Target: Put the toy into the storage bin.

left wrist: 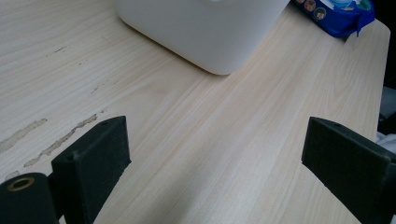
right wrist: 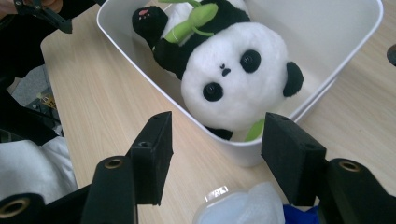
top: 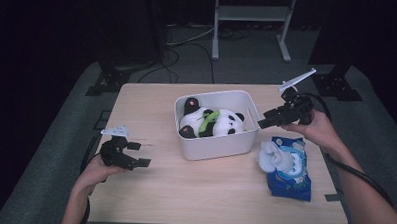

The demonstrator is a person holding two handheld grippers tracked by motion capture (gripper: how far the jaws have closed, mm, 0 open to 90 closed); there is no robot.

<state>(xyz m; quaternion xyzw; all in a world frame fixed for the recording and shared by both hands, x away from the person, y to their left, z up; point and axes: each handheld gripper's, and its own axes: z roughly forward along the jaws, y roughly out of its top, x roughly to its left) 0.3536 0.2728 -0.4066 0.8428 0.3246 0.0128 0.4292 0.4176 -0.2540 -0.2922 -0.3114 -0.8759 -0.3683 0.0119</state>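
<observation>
Inside, fluffy panda [right wrist: 233, 79], smooth white rounded tub [top: 213, 145], both tools [top: 265, 119] [top: 141, 154] apart, empty.

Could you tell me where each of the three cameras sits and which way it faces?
High view: above the person's side, looking forward and down on the table; both forearms, the left gripper and the right gripper show.
Left gripper view: low over the wood, looking between its own open jaws toward the white bin.
Right gripper view: looking down between its own open jaws at the panda in the bin.
Shared: all three show the bin; the blue wipes pack shows in the high and left gripper views.
</observation>
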